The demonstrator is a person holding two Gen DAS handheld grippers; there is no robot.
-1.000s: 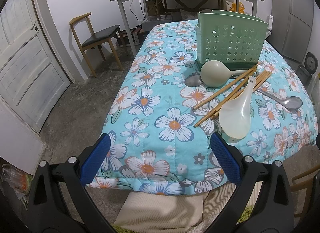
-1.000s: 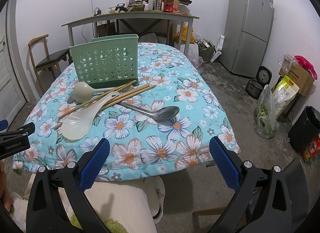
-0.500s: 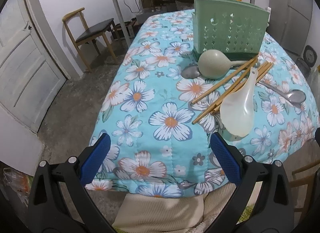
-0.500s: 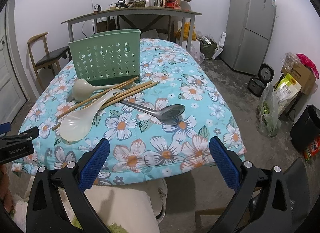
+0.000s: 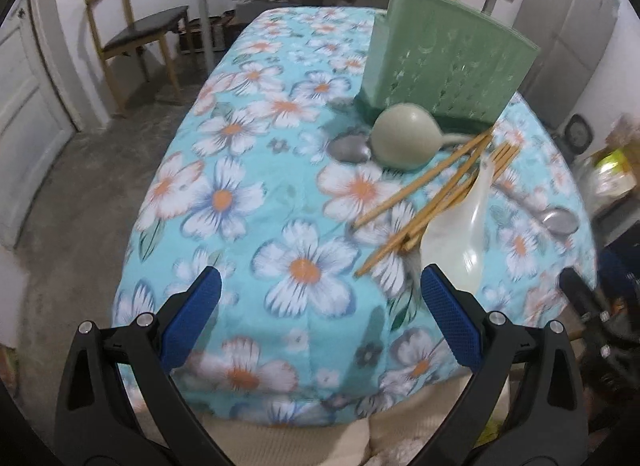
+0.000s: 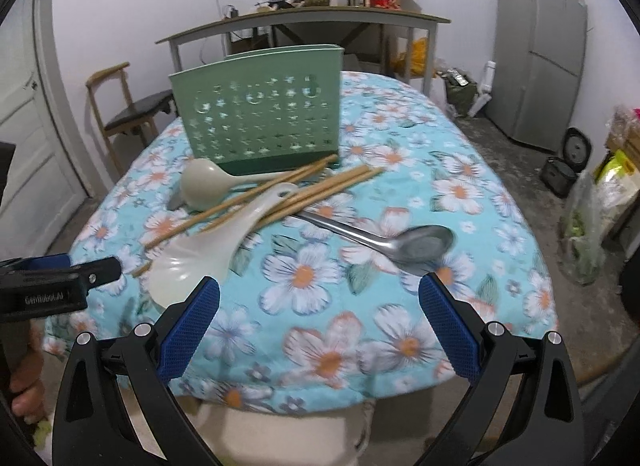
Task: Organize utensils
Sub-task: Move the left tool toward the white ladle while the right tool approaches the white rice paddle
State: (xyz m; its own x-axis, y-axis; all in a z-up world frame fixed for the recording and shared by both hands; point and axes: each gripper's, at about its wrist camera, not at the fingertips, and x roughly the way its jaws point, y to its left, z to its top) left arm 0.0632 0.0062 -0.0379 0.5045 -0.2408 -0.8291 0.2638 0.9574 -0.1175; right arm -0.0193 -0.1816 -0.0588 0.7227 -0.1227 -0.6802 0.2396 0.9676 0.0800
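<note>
A green perforated utensil holder [image 5: 444,69] [image 6: 260,121] stands upright on the flowered table. In front of it lie a pale green ladle [image 5: 404,137] [image 6: 208,183], a small metal spoon [image 5: 350,147], several wooden chopsticks [image 5: 424,195] [image 6: 280,195], a white rice paddle [image 5: 460,242] [image 6: 208,250] and a long steel spoon [image 6: 404,238] [image 5: 558,221]. My left gripper [image 5: 318,306] is open over the table's near edge, its right pad close to the paddle. My right gripper [image 6: 318,308] is open, near the paddle and the steel spoon's bowl. The left gripper's body [image 6: 48,286] shows at the left edge of the right wrist view.
The table wears a turquoise floral cloth [image 5: 256,201] [image 6: 460,193]. A wooden chair [image 5: 132,37] [image 6: 128,113] and a door stand to the left. A cluttered grey desk [image 6: 320,21] is behind, a fridge [image 6: 540,45] and bags on the floor at right.
Both grippers have moved forward toward the table, so the utensils look larger and closer. The left view has swung to the right. Nothing on the table has moved; both stay open.
</note>
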